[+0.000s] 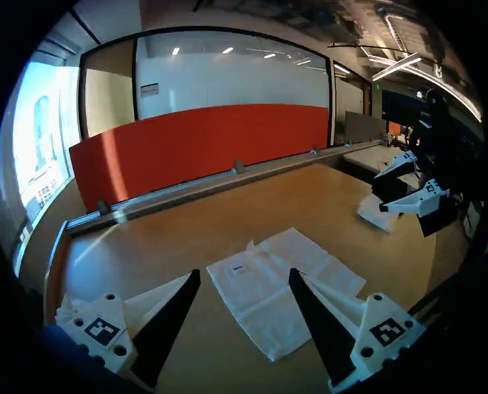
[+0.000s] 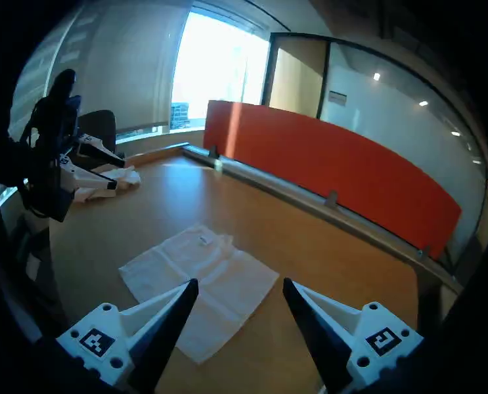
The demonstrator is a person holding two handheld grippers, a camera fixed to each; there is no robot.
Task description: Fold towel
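Observation:
A white towel lies spread flat on the wooden table, with a small label near its far-left edge. My left gripper hovers open just above its near edge, nothing between the black fingers. In the right gripper view the same towel lies ahead and to the left. My right gripper is open over the towel's near corner. Each gripper also appears from across the table, held apart from the towel: the right gripper at the far right, the left gripper at the far left.
A crumpled white cloth lies near the table's right end, and a bunched white cloth lies by the left gripper. An orange partition with a metal rail bounds the table's far side. Bright windows stand beyond.

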